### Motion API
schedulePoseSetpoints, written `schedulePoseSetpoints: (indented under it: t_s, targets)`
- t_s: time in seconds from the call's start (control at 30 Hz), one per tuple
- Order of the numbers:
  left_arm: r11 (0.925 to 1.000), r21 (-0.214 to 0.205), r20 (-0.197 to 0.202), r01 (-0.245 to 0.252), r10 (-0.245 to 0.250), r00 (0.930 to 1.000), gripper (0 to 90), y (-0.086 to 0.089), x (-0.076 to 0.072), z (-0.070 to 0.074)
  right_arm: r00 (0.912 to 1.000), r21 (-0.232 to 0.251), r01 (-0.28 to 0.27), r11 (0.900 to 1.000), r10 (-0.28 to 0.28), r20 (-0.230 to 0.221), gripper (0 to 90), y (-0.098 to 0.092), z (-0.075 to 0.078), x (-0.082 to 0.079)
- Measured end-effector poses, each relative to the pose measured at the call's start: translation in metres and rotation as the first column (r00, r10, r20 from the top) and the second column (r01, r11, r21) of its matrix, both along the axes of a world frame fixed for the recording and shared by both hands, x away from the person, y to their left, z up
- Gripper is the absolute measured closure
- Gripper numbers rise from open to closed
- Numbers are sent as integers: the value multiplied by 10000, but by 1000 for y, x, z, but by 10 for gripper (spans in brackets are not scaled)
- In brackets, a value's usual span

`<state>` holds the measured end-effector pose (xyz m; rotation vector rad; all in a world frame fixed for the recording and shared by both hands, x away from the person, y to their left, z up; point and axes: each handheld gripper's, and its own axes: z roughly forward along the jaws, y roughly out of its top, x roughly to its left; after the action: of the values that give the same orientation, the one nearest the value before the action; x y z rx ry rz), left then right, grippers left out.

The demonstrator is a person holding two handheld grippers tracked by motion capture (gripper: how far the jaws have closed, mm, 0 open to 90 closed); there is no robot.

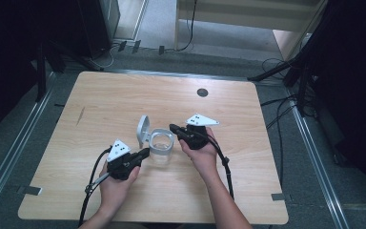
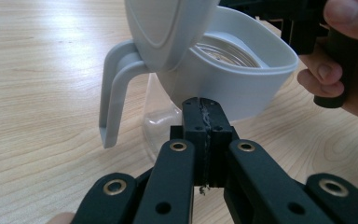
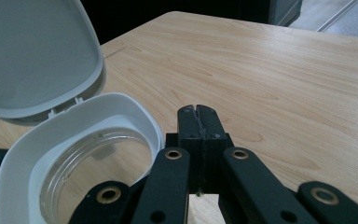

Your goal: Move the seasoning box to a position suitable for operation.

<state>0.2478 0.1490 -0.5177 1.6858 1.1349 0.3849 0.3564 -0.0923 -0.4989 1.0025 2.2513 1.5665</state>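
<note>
Both grippers are clenched on nothing, left gripper (image 1: 143,153) and right gripper (image 1: 173,128). Clear jug (image 1: 161,147) with its grey lid (image 1: 143,129) flipped up sits right between their tips on the table (image 1: 105,102).

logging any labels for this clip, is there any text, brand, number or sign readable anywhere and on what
No readable text, brand, number or sign.
Pitcher with its open lid: plain grey and clear plastic, no lettering.
Grey plates on the left tool and right tool: small dark dots, not characters.
Table: bare wood grain.
</note>
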Motion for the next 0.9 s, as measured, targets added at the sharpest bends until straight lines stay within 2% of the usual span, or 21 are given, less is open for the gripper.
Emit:
schedulePoseSetpoints:
  t_s: [0.2,0.33,0.5,0.6,0.63,0.67,0.77,0.9]
  targets:
    - [9999,22,1,-145,145,9999,900,-1,0,1,9994,91,293,9995,-291,-174,900,-2,0,-10]
    - [9998,-80,-53,-190,190,9998,900,-3,2,1,9970,174,685,9975,-678,-365,900,-4,-2,-25]
    - [9998,-155,-67,-136,135,9999,900,-11,4,1,9895,82,1427,9897,-1424,-237,900,-9,-4,-44]
    - [9999,-95,-40,-44,43,10000,900,-11,0,3,9859,62,1674,9859,-1674,-23,900,-17,-2,-58]
    - [9999,-95,-40,-44,43,10000,900,-11,0,3,9859,62,1674,9859,-1674,-23,900,-17,-2,-58]
    - [9999,-91,8,45,-45,10000,900,-10,-7,4,9851,226,1722,9848,-1721,-62,900,-25,0,-65]
    - [9998,-10,13,202,-202,9998,900,-15,-14,5,9902,368,1395,9895,-1391,-141,900,-31,-1,-72]
    - [9999,-53,53,96,-95,9999,900,-17,-12,6,9921,219,1253,9919,-1251,-74,900,-32,-1,-80]
